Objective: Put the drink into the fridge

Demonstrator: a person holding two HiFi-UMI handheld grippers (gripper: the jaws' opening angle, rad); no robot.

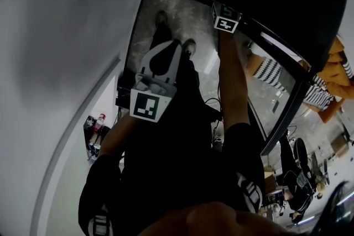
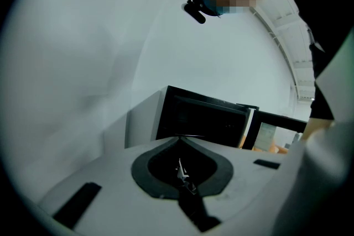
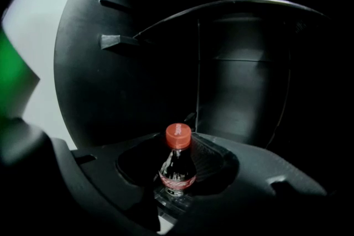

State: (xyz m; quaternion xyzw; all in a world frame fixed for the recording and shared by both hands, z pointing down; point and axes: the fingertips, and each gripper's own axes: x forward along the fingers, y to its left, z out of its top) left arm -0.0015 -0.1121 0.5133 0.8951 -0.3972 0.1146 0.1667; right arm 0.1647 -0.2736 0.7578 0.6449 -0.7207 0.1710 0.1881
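Drink bottle (image 3: pixel 177 169) inside right tool (image 3: pixel 181 143)

Bottle (image 3: pixel 177 169) in right tool (image 3: pixel 179 145), fridge (image 3: pixel 243 91) behind

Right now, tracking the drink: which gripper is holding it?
The right gripper: a red-capped cola bottle sits clamped in its jaws; the left gripper is shut and empty.

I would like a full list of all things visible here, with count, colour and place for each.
fridge: one, black, door open, ahead
bottle: one, dark drink, red cap, at the fridge opening
wall: one, white, left
left gripper: one, white, jaws together, empty, outside the fridge
right gripper: one, looks dark, shut on the bottle
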